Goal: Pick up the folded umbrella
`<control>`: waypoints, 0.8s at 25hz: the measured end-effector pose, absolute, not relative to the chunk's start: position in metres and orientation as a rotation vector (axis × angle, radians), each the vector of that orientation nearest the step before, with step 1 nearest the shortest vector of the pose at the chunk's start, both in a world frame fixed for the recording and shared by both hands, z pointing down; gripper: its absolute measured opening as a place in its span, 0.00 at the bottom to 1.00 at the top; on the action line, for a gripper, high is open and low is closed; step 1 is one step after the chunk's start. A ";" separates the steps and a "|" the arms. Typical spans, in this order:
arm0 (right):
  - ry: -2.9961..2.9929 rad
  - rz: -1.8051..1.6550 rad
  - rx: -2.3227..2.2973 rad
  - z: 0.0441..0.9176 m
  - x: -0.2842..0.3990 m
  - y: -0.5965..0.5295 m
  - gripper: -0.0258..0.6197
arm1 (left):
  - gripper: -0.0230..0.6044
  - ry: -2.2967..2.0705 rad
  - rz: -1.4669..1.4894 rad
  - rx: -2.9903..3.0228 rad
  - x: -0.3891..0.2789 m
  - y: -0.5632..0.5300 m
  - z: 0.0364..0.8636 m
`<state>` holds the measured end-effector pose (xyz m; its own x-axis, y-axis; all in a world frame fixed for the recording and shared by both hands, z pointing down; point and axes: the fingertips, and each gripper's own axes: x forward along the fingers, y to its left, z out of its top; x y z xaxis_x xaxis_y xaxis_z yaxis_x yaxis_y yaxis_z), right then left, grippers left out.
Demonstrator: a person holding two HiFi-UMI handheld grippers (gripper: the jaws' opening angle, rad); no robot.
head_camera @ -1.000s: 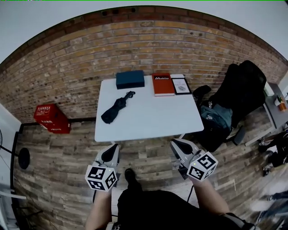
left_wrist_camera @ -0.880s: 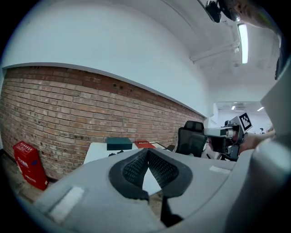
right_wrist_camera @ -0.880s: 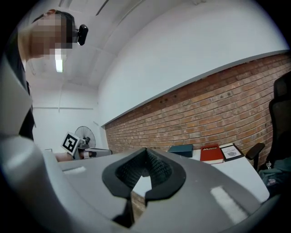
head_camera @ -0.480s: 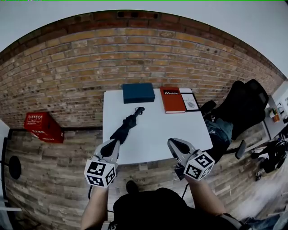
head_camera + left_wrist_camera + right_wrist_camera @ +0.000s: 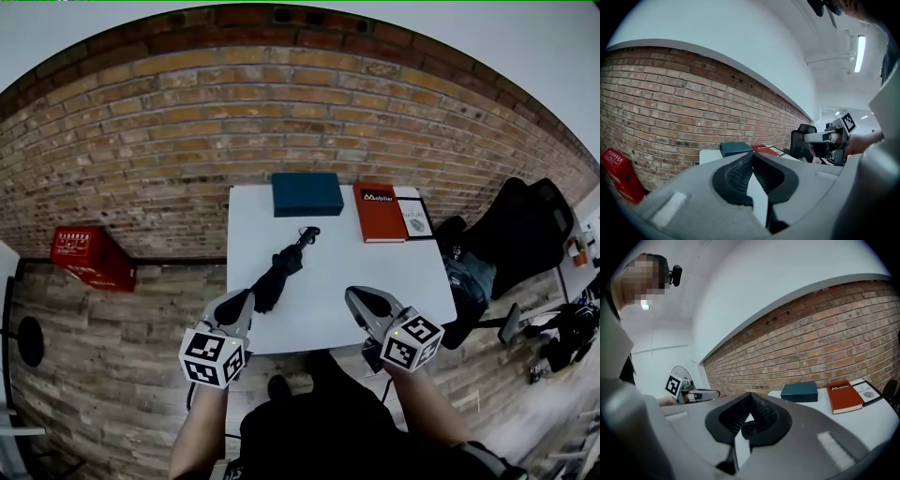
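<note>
The folded black umbrella [image 5: 279, 270] lies slantwise on the white table [image 5: 375, 281], its handle [image 5: 307, 232] toward the brick wall. My left gripper [image 5: 244, 298] is at the table's near left edge, just left of the umbrella's near end; whether it touches I cannot tell. Its jaws are shut and empty, the tips meeting in the left gripper view [image 5: 751, 154]. My right gripper [image 5: 352, 296] hangs over the near edge, apart from the umbrella on its right. Its tips [image 5: 750, 394] also meet with nothing held.
A dark blue box [image 5: 307, 193], a red book [image 5: 380, 212] and a white-framed book [image 5: 415, 216] lie along the table's far edge by the brick wall. A red crate [image 5: 89, 255] stands on the floor at left. A chair with black clothing [image 5: 520, 225] and a bag [image 5: 469, 272] crowd the right.
Both grippers have moved forward to the table's near edge. The table and umbrella now lie closer, and the left gripper's tip has come beside the umbrella's near end.
</note>
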<state>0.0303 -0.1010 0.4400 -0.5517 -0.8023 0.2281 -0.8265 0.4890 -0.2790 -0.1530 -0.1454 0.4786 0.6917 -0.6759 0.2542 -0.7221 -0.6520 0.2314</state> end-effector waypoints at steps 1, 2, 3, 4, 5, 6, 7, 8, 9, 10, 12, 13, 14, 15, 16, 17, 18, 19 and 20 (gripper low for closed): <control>-2.657 0.554 1.447 0.441 0.031 -0.107 0.04 | 0.05 -1.102 0.214 2.588 -0.152 -0.150 0.480; -2.662 0.555 1.439 0.443 0.033 -0.113 0.04 | 0.05 -1.102 0.222 2.587 -0.150 -0.154 0.481; -2.668 0.558 1.434 0.445 0.035 -0.119 0.04 | 0.05 -1.103 0.233 2.586 -0.148 -0.158 0.482; -2.675 0.564 1.431 0.445 0.038 -0.126 0.04 | 0.05 -1.106 0.245 2.585 -0.146 -0.163 0.483; -2.681 0.573 1.431 0.446 0.041 -0.133 0.04 | 0.05 -1.109 0.256 2.583 -0.144 -0.167 0.484; -2.684 0.583 1.431 0.447 0.046 -0.140 0.04 | 0.05 -1.113 0.266 2.579 -0.141 -0.172 0.485; -2.685 0.593 1.431 0.450 0.051 -0.149 0.04 | 0.05 -1.118 0.274 2.573 -0.137 -0.177 0.486; -2.686 0.602 1.428 0.452 0.056 -0.158 0.04 | 0.05 -1.122 0.281 2.565 -0.134 -0.183 0.488; -2.691 0.609 1.424 0.453 0.061 -0.167 0.04 | 0.05 -1.125 0.289 2.555 -0.129 -0.190 0.490; -2.697 0.611 1.416 0.453 0.065 -0.177 0.04 | 0.05 -1.127 0.299 2.544 -0.124 -0.198 0.493; -2.709 0.614 1.394 0.455 0.075 -0.196 0.04 | 0.05 -1.130 0.322 2.522 -0.112 -0.214 0.500; -2.714 0.621 1.384 0.457 0.080 -0.205 0.04 | 0.05 -1.132 0.335 2.514 -0.106 -0.221 0.503; -2.718 0.634 1.373 0.459 0.086 -0.214 0.04 | 0.05 -1.134 0.350 2.506 -0.099 -0.228 0.507; -2.720 0.652 1.361 0.463 0.091 -0.221 0.04 | 0.05 -1.135 0.368 2.500 -0.092 -0.234 0.511; -2.720 0.671 1.349 0.467 0.097 -0.229 0.04 | 0.05 -1.135 0.389 2.495 -0.086 -0.241 0.516; -2.720 0.690 1.336 0.472 0.102 -0.237 0.04 | 0.05 -1.133 0.414 2.490 -0.080 -0.248 0.520; -2.719 0.705 1.320 0.477 0.108 -0.244 0.04 | 0.05 -1.131 0.443 2.482 -0.075 -0.255 0.524; -2.719 0.719 1.302 0.483 0.113 -0.251 0.04 | 0.05 -1.130 0.471 2.471 -0.070 -0.262 0.529; -2.722 0.731 1.281 0.488 0.117 -0.257 0.04 | 0.05 -1.132 0.495 2.457 -0.066 -0.267 0.532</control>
